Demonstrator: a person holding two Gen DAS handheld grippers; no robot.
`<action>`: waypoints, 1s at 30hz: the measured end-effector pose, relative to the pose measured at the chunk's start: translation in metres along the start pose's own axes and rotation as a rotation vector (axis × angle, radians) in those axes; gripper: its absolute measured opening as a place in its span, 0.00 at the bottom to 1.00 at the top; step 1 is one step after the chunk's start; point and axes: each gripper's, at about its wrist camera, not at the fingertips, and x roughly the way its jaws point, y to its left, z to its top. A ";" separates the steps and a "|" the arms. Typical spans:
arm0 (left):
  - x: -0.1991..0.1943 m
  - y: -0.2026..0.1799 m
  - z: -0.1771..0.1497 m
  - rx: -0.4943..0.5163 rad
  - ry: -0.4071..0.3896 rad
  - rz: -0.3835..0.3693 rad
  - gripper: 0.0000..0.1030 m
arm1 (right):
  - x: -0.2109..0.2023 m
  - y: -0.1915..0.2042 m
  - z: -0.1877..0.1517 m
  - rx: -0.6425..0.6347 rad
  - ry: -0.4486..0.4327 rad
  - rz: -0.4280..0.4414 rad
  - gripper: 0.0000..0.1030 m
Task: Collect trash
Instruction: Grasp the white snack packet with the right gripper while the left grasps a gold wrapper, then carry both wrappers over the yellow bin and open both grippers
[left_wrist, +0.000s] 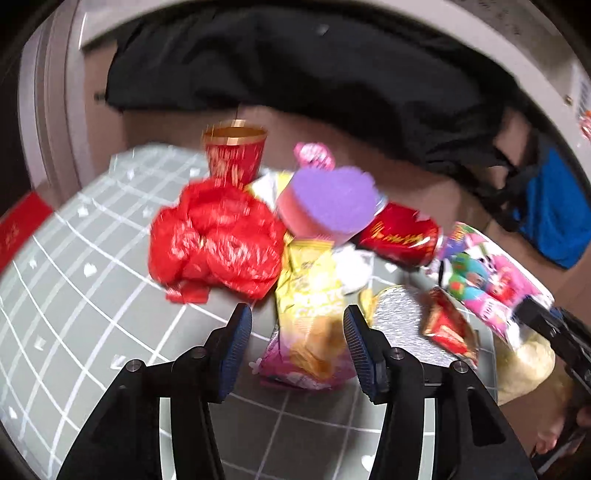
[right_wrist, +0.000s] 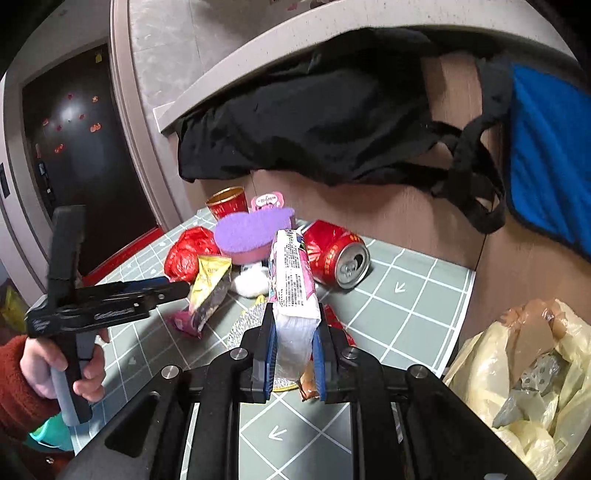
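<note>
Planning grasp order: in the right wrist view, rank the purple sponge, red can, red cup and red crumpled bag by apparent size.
1. purple sponge
2. red can, close to the sponge, so unsure
3. red crumpled bag
4. red cup, farthest back, so it may only look smallest

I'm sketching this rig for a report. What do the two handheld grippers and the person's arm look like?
Both are black plastic frames with silver bolt heads at the pivots. The left gripper has ribbed blue pads on black fingers; the right gripper has the same blue pads. The left one has a grey grip, held by a bare hand in a fuzzy rust-red sleeve. No cables show.
</note>
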 end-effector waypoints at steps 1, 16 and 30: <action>0.008 0.001 0.000 -0.013 0.023 0.003 0.51 | 0.002 -0.001 -0.002 0.006 0.005 0.004 0.15; -0.014 -0.019 0.008 0.054 -0.042 0.057 0.13 | 0.002 0.005 0.002 -0.013 -0.013 -0.040 0.15; -0.142 -0.152 0.034 0.250 -0.467 -0.092 0.13 | -0.131 -0.016 0.052 -0.043 -0.288 -0.137 0.15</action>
